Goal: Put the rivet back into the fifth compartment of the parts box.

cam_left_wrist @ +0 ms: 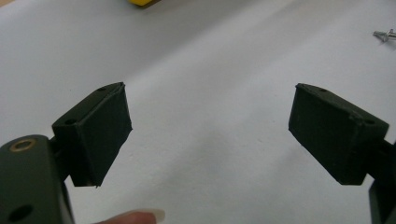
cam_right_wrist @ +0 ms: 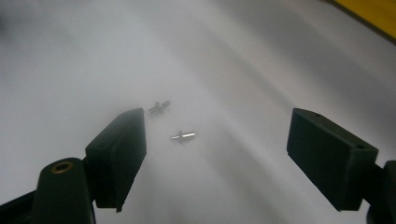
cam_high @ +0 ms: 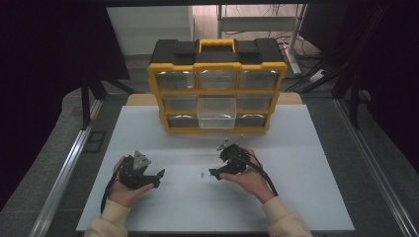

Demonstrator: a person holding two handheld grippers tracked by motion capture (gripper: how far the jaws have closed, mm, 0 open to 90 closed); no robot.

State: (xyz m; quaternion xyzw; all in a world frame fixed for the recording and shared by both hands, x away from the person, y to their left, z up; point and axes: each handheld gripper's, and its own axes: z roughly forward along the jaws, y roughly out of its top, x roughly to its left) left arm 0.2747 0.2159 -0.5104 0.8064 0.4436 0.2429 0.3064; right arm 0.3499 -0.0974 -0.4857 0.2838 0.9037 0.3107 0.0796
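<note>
Two small silver screws (cam_right_wrist: 183, 136) (cam_right_wrist: 159, 107) lie on the white table, just ahead of the left jaw of my right gripper (cam_right_wrist: 224, 154), which is open and holds nothing. In the high view these screws (cam_high: 201, 175) are a tiny speck between the two grippers. My right gripper (cam_high: 217, 160) is to their right and my left gripper (cam_high: 159, 177) to their left, each held in a hand. The left gripper (cam_left_wrist: 215, 135) is open over bare table. A screw (cam_left_wrist: 384, 34) lies far off at its upper right.
A yellow and black organizer case (cam_high: 217, 86) stands upright at the back of the white table (cam_high: 296, 197), with clear drawers. One middle drawer (cam_high: 216, 112) is pulled out toward me. Dark floor and metal rails flank the table.
</note>
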